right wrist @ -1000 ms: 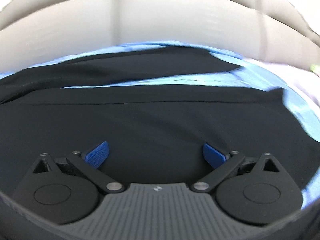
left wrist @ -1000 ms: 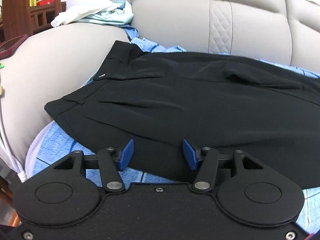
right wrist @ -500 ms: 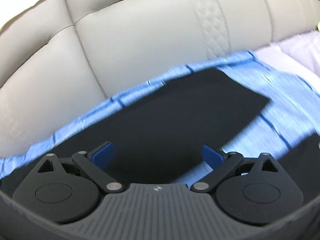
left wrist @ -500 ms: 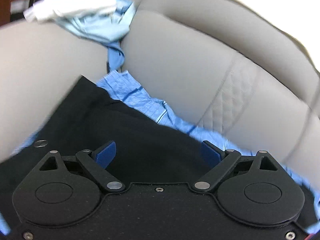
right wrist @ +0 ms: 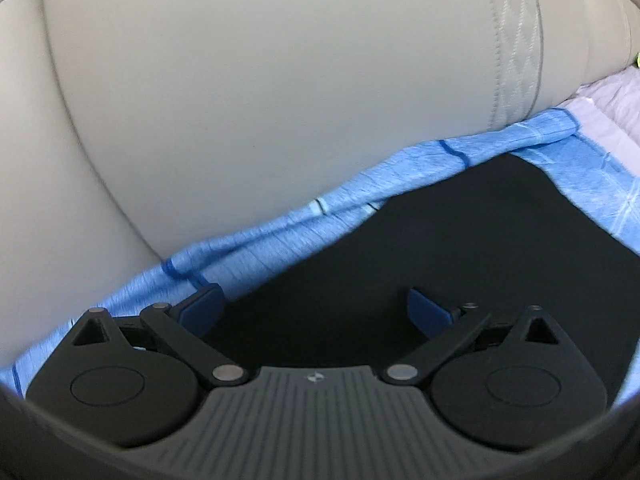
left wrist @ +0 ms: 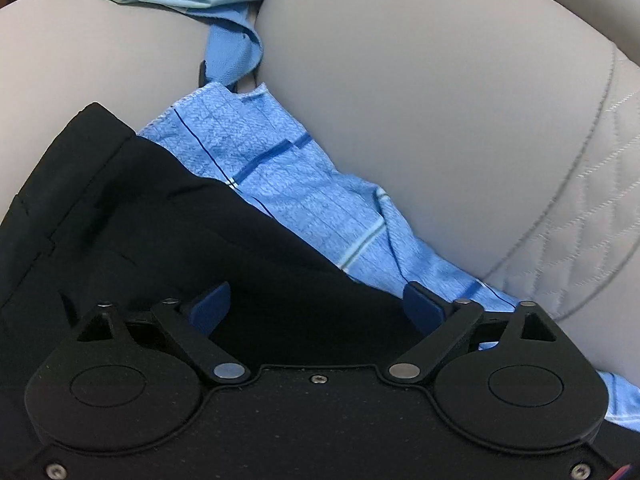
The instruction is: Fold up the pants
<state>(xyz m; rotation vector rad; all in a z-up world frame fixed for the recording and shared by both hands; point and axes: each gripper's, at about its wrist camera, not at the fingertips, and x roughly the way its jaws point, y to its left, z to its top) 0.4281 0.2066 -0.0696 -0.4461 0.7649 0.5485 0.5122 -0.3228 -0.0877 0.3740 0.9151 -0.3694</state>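
Reaching for the far edge of the black pants (left wrist: 168,240), which lie on a blue striped cloth (left wrist: 304,196) spread over the sofa (left wrist: 420,92), each hand-held gripper should pinch only the pants' edge, not the cloth under it. The left hand-held gripper (left wrist: 316,308) has just been opening and stands wide, nothing gripped; the right hand-held gripper (right wrist: 316,308) is wide too. I count one pants, one striped cloth, two hand-held grippers.

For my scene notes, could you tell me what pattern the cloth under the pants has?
Light blue cloth with dark-blue and pale stripes, clearest in the left wrist view.
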